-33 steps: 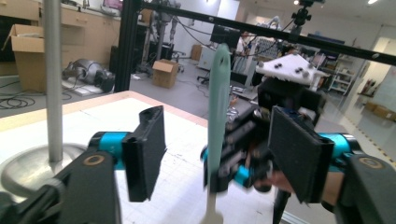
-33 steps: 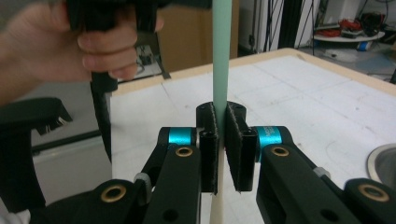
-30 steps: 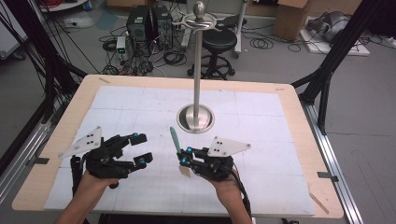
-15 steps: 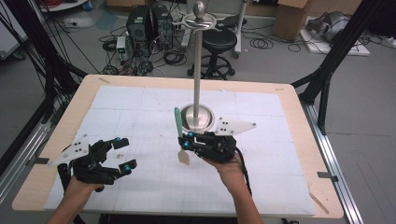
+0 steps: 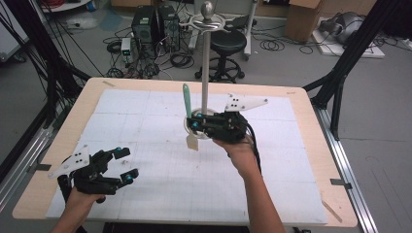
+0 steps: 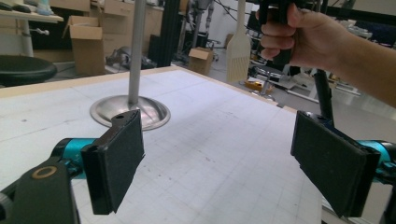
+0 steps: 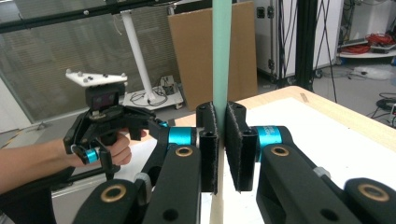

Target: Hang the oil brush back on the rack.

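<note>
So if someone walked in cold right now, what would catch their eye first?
Probably the right tool, raised over the middle of the table and shut on a brush held upright, green handle up and pale bristles hanging below. Just behind it a tall metal stand rises from a round base on the white mat. The left tool sits low near the table's front left corner, jaws wide open and holding nothing.

We note even, bright overhead light, soft shadows on the table (image 5: 145,104), slight blur throughout, and far backgrounds defocused.
</note>
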